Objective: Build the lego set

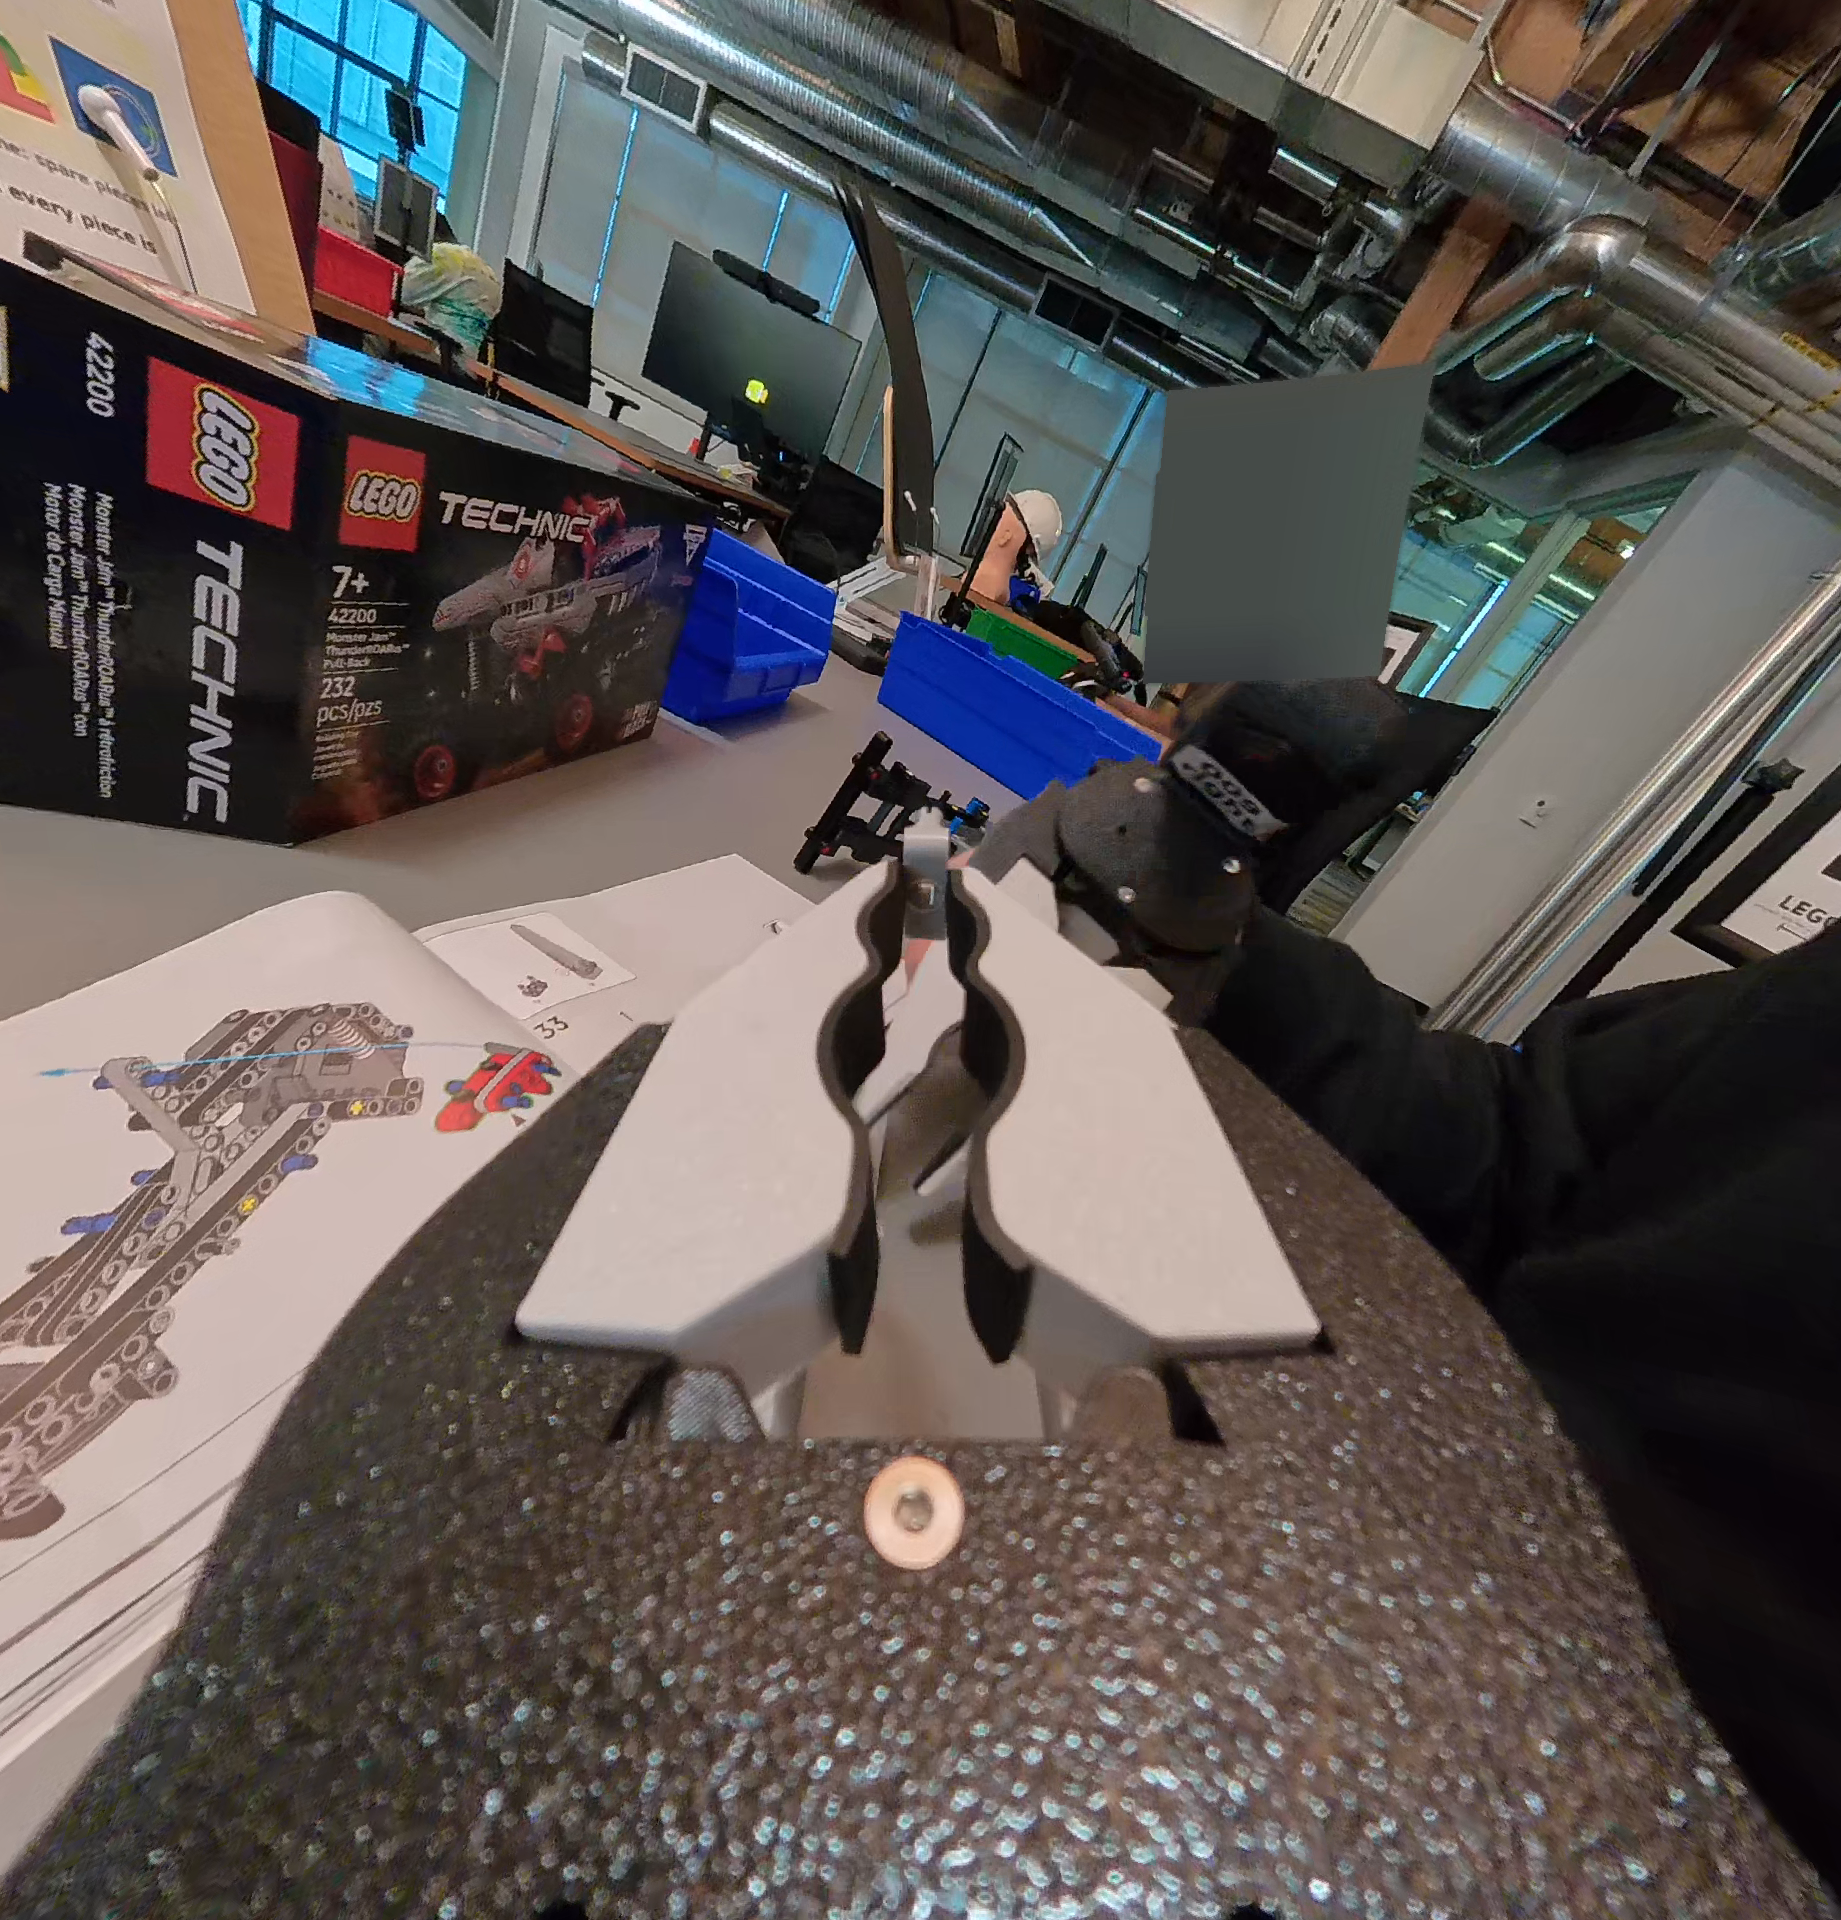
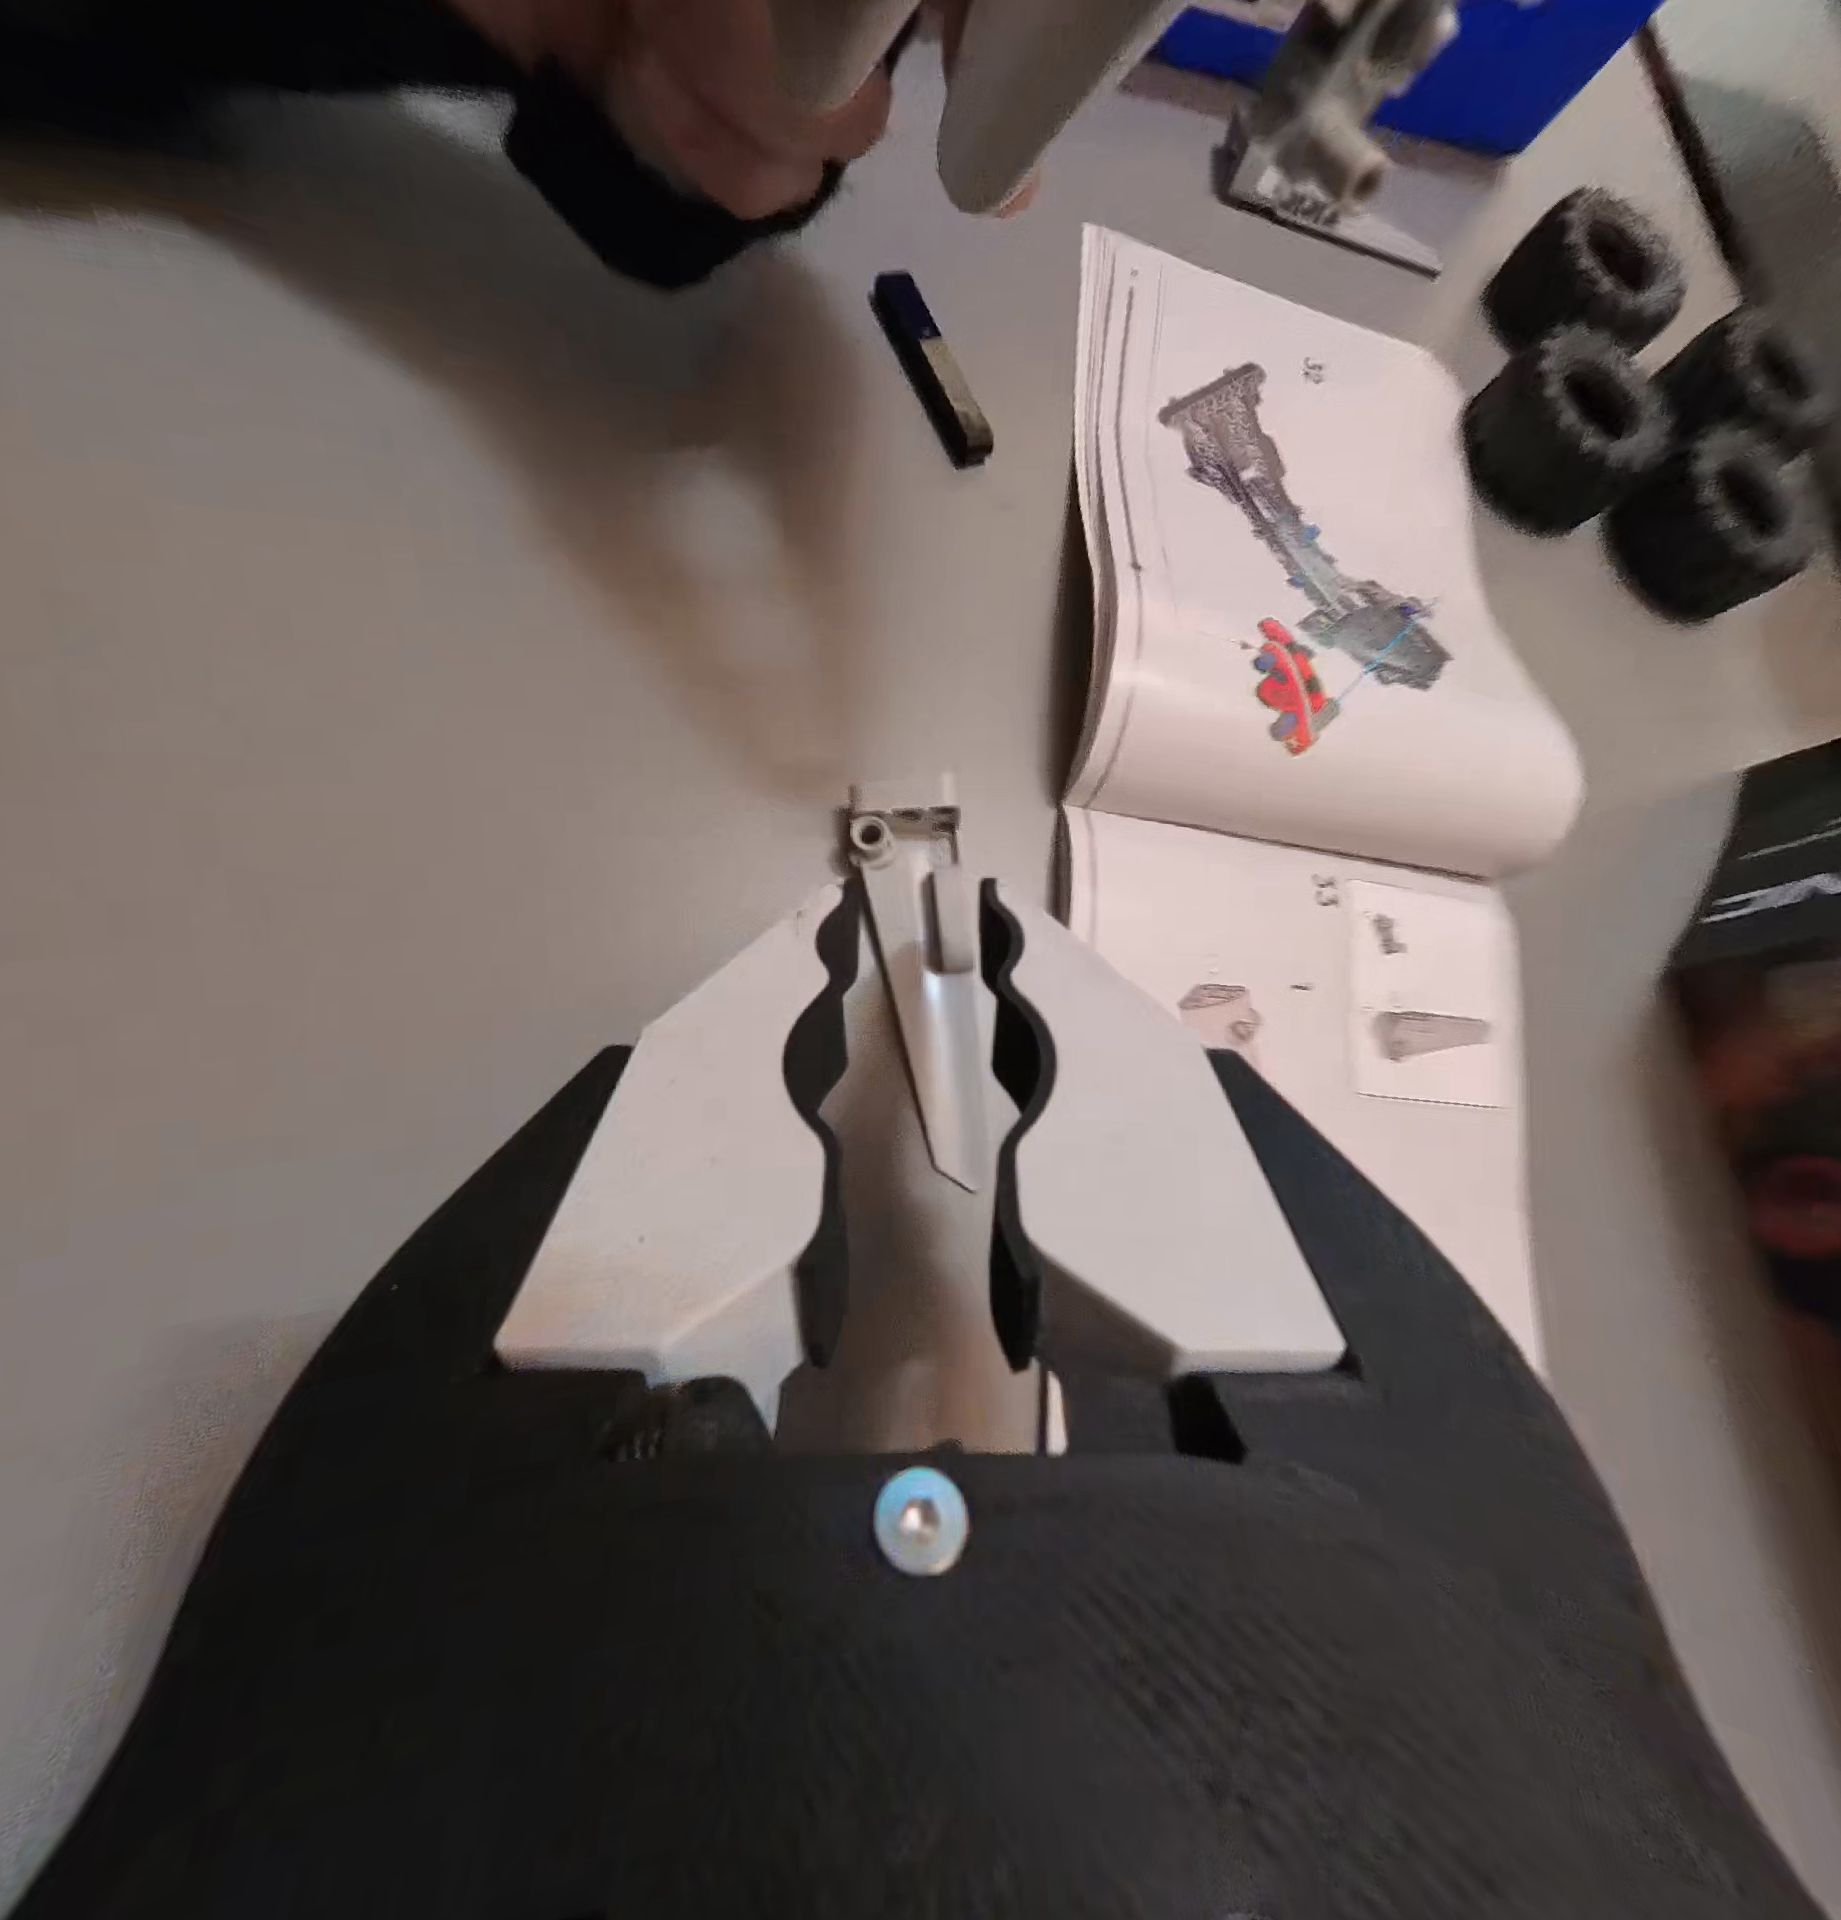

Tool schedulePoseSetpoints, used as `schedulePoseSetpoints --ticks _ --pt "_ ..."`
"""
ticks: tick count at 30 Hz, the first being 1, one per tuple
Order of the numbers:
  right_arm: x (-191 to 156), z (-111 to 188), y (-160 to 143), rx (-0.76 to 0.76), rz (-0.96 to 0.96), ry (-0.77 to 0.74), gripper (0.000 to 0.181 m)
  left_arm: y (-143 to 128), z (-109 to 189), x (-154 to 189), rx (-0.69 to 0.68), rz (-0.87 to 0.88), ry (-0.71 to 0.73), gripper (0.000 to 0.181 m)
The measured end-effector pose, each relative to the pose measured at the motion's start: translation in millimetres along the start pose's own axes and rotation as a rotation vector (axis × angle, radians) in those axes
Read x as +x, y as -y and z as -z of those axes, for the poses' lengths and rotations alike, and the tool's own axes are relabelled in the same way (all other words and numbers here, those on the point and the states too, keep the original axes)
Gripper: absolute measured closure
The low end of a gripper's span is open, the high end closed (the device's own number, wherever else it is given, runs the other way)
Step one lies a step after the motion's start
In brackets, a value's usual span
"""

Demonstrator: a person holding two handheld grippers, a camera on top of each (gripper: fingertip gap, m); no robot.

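Observation:
My left gripper (image 1: 924, 883) is shut on a small grey Lego piece (image 1: 923, 857) that sticks out past its tips, above the table. Just beyond it lies a black Lego assembly (image 1: 874, 810), with a gloved hand (image 1: 1155, 862) to its right. My right gripper (image 2: 916, 888) is shut on a long grey Lego panel (image 2: 942, 1049) whose pin-holed end (image 2: 895, 831) sticks out past the tips, over the bare table (image 2: 376, 727). The left gripper's fingers (image 2: 999, 114) show blurred at the top of the right wrist view.
An open instruction booklet (image 2: 1290, 582) lies right of my right gripper and also shows in the left wrist view (image 1: 220, 1143). Several black tyres (image 2: 1622, 447), a small black and blue piece (image 2: 931, 369), a grey assembly (image 2: 1311, 125), the set's box (image 1: 324, 592) and blue bins (image 1: 999, 696) stand around. The left gripper's tips are roughly 11 centimetres from the right gripper's.

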State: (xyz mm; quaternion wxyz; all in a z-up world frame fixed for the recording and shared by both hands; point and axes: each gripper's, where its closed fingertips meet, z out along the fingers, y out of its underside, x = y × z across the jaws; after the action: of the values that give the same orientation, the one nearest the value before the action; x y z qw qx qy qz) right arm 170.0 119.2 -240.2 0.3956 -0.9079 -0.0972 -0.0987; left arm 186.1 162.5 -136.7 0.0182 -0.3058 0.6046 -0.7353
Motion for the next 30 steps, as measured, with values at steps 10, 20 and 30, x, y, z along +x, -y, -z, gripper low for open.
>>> schedulePoseSetpoints --ticks 10,20,30 --pt "1 -13 -12 0.002 -0.046 -0.005 0.169 -3 -3 4 -0.011 0.005 -0.023 0.177" --pt "-7 -16 -11 0.027 -0.051 0.057 0.180 -3 -3 4 -0.005 0.016 -0.034 0.177" --pt "-6 -17 -10 0.044 -0.022 0.043 0.181 -2 -2 5 0.001 0.017 -0.036 0.177"
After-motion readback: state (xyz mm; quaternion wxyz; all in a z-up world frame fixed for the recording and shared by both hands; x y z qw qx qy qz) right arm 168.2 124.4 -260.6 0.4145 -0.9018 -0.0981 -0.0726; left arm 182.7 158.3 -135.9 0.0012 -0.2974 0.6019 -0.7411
